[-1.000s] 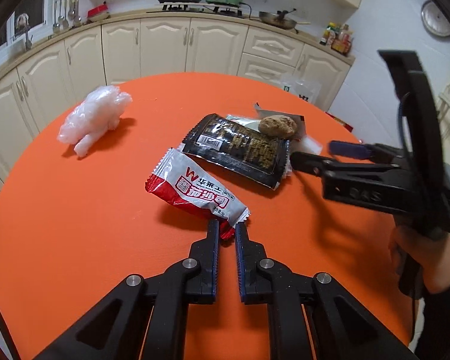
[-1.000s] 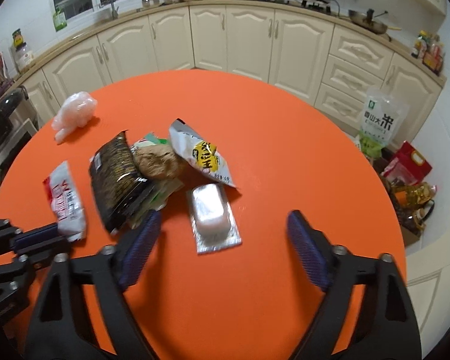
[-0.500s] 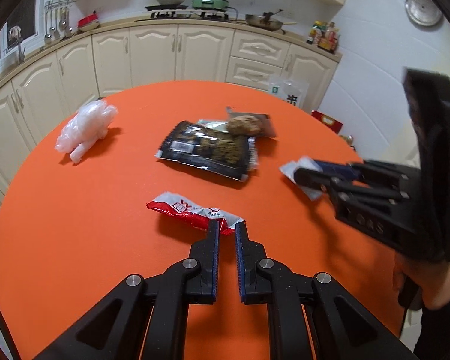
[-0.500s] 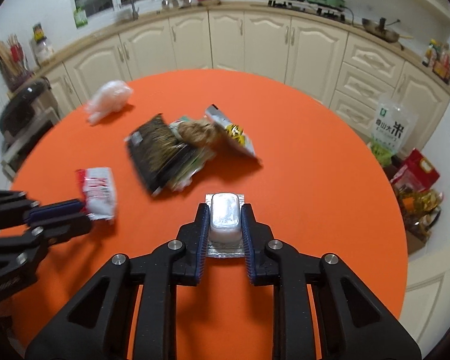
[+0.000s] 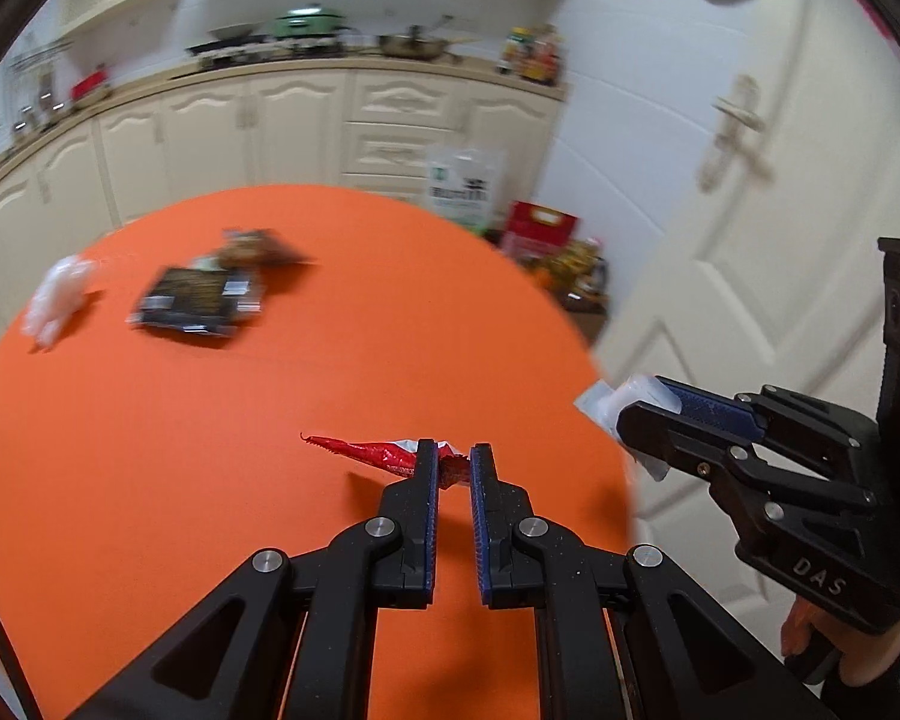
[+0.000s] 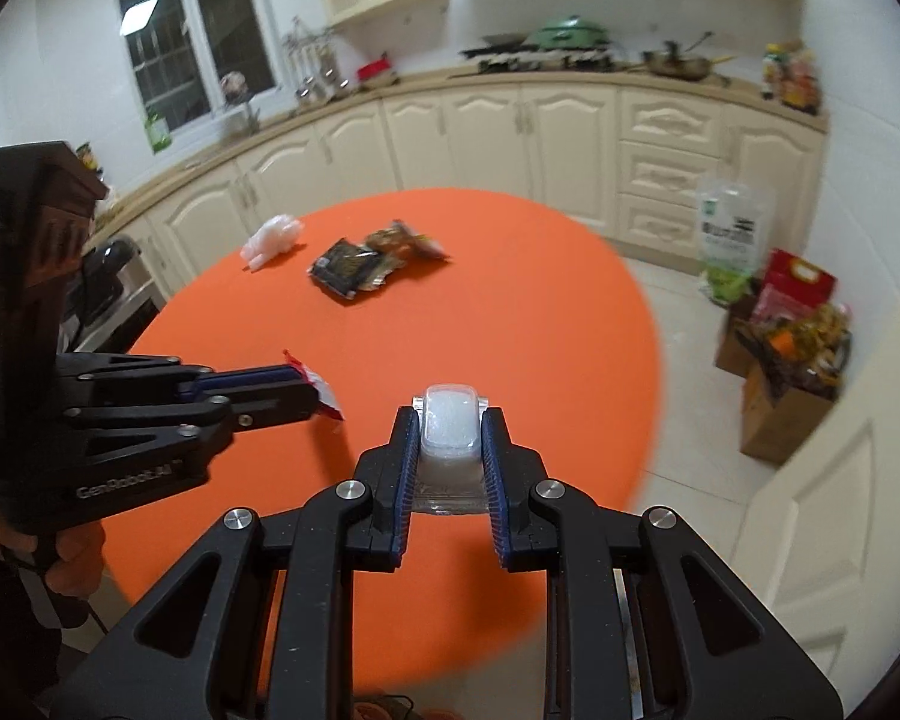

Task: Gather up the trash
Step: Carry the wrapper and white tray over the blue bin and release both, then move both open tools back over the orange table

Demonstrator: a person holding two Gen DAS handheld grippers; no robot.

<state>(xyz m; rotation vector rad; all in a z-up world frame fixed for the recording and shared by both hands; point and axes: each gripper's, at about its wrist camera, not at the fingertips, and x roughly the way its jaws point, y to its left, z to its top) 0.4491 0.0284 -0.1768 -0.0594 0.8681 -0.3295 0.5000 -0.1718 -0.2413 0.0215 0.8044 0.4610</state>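
My left gripper [image 5: 450,457] is shut on the end of a red snack wrapper [image 5: 378,453], which hangs clear above the round orange table [image 5: 210,420]. The same wrapper [image 6: 321,390] shows pinched in the left gripper [image 6: 312,396] in the right wrist view. My right gripper [image 6: 450,420] is shut on a clear plastic blister pack [image 6: 449,429], lifted over the table's near edge. In the left wrist view the right gripper [image 5: 630,414] carries the pack [image 5: 618,402] past the table's right rim. A black wrapper [image 6: 348,264], a pile of other wrappers [image 6: 402,243] and a crumpled white plastic bag [image 6: 273,237] lie far across the table.
Cream kitchen cabinets [image 6: 510,132] run behind the table. On the floor at right stand a rice bag [image 6: 729,234], a red bag [image 6: 798,282] and a cardboard box [image 6: 780,414] of goods. A white door [image 5: 738,210] is to the right. A hand [image 6: 75,564] holds the left gripper's handle.
Both grippers have risen and pulled back from the table's middle, the left carrying the red wrapper, the right the blister pack. The right gripper closed on the pack after standing open.
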